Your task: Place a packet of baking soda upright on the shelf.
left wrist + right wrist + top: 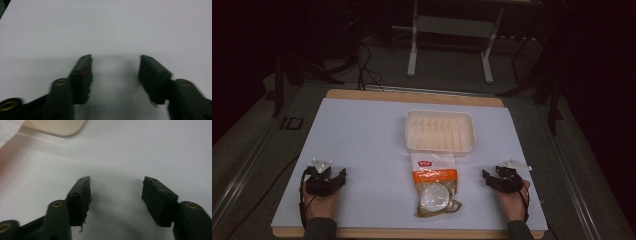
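Note:
A clear food bag with an orange and white label lies flat on the white table sheet, near the front middle. Behind it stands a cream ribbed tray with nothing in it. My left gripper rests on the sheet at the front left, well apart from the bag. Its jaws stand open over bare sheet. My right gripper rests at the front right of the bag, open, nothing between its jaws. A corner of the tray shows at the top left of the right gripper view.
The sheet covers a wooden board whose edge shows at the back and front. Beyond the table stands a grey metal frame on a dark floor. Cables trail across the floor at the back left.

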